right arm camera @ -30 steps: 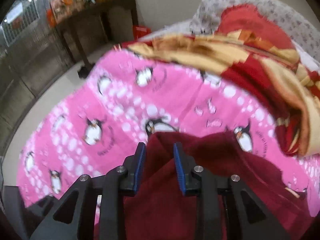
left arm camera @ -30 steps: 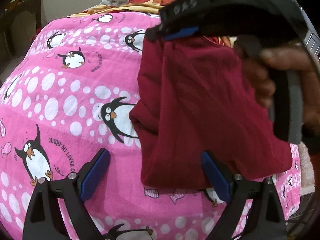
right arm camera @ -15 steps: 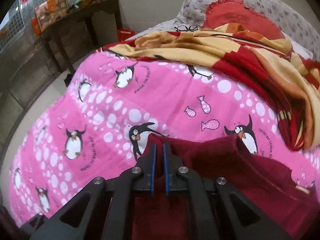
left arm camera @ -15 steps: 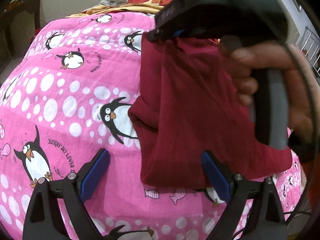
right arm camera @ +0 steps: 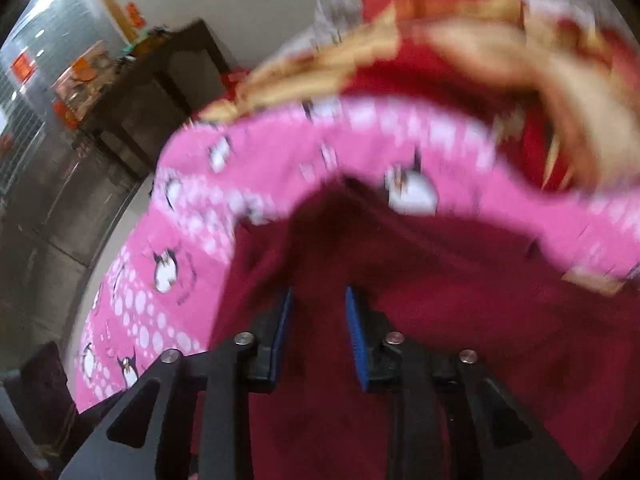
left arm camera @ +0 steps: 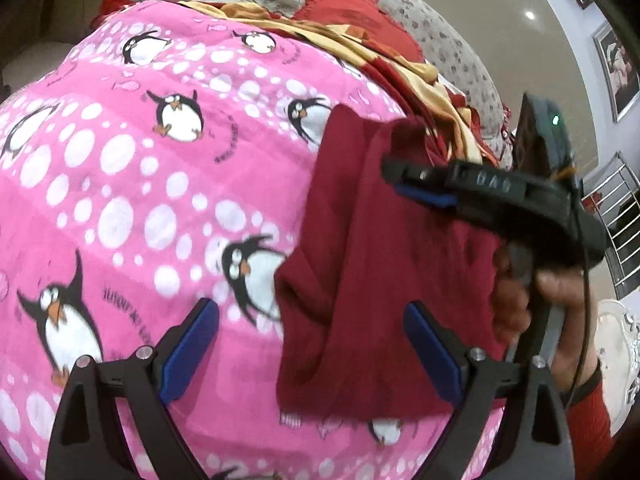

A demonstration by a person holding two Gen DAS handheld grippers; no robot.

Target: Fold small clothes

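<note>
my left gripper (left arm camera: 310, 344) hangs with its blue pads spread wide, nothing pinched, the pink penguin blanket (left arm camera: 152, 184) showing in the gap and the near left edge of the maroon garment (left arm camera: 360, 280) reaching in towards the right pad. that garment lies folded on the blanket, right of centre in the left wrist view, one long side running up towards the far end of the bed where a yellow and red cloth (left arm camera: 400, 60) is bunched in front of a flowered pillow (left arm camera: 448, 44).

my right gripper (left arm camera: 424, 188) comes in from the right over the upper part of the garment, my right hand (left arm camera: 532, 300) wrapped round its handle, a red sleeve at the wrist. from its own camera, which is smeared with blur, the right gripper (right arm camera: 318, 332) has its pads a little way apart; the jaws have just been opening, and maroon garment (right arm camera: 440, 280) fills the gap and everything under the fingers. whether the pads press on the cloth i can't tell for sure, but they look parted around it, not clamped.

past the bed's edge on the left there's a dark wooden table (right arm camera: 160, 88) against the wall
</note>
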